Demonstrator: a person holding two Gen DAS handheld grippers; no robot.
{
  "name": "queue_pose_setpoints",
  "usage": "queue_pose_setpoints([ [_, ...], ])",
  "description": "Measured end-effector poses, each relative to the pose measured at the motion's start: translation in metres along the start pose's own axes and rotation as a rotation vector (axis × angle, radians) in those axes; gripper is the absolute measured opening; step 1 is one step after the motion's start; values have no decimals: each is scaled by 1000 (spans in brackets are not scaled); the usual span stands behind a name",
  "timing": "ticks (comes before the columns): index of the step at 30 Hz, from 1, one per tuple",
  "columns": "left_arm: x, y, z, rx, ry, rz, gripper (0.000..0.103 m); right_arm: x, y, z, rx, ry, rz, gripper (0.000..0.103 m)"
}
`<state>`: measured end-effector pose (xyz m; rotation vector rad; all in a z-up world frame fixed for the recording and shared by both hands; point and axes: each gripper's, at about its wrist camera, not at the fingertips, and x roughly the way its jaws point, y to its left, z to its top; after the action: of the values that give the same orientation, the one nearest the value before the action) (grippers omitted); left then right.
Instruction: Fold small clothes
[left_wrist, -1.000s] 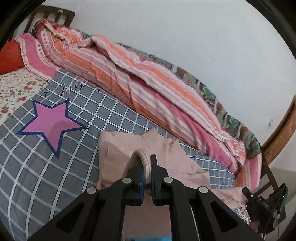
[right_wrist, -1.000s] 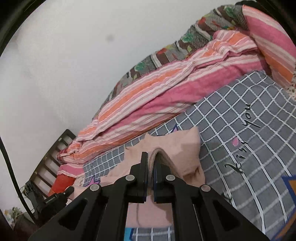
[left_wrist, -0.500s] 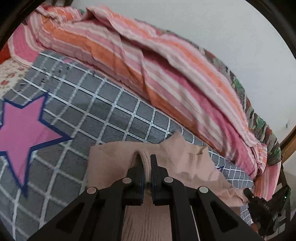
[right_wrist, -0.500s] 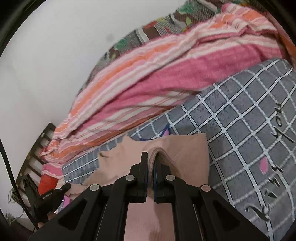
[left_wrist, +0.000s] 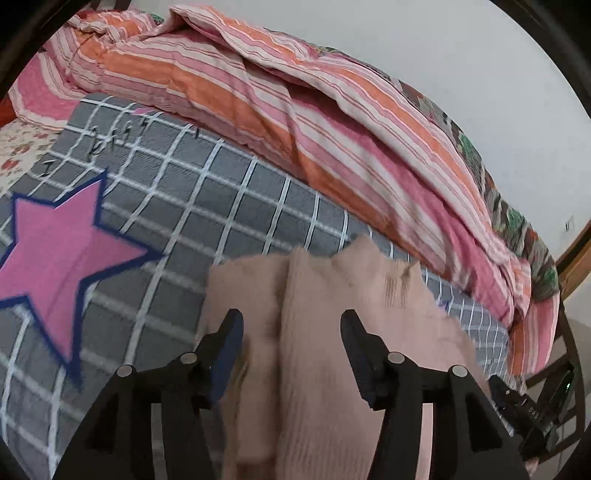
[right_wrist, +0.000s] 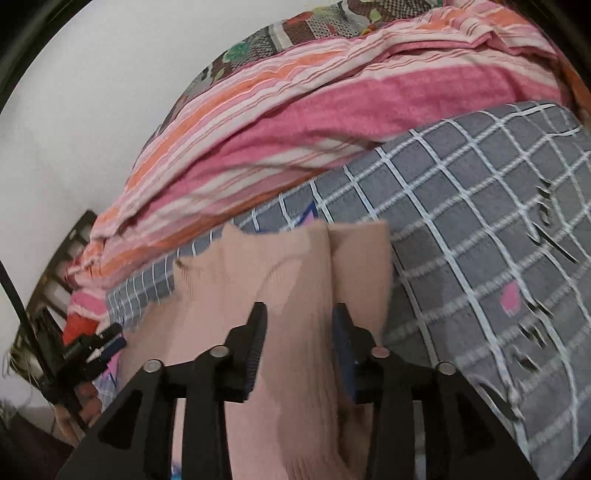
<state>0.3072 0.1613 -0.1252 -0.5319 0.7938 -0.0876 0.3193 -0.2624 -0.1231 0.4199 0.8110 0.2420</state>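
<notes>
On the bed: a ribbed, pale pink knit garment lies on a grey blanket with white grid lines, near the striped pink and orange quilt.
Left gripper: fingers spread, released.
Right gripper: fingers spread, released.
Key relation: a raised fold ridge runs forward between each gripper's fingers, its long axis pointing toward the quilt.
Nearer hand: both equally close.

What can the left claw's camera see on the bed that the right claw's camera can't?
Only the left view shows the big pink star on the grey checked bedspread and the floral sheet. Only the right view shows a small pink patch beside black lettering. Both show the pink knit garment lying between an open claw's fingers, left claw and right claw, and the striped quilt.
</notes>
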Motion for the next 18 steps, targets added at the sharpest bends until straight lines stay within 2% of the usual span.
queue_pose_setpoints([
  [3,-19,6,-22,29,7,21,57,-18,1,-18,-64,33,-46,46],
  [7,-45,14,-52,34,19,-5,61,-43,0,-44,-121,51,-92,52],
  [11,-66,22,-85,28,29,-54,64,-56,-5,-68,-110,83,-55,58],
  [15,-68,25,-110,-20,69,-125,64,-50,-8,-86,-66,132,6,58],
  [18,-63,19,-115,-17,50,-132,67,-43,-8,-90,-22,107,29,58],
])
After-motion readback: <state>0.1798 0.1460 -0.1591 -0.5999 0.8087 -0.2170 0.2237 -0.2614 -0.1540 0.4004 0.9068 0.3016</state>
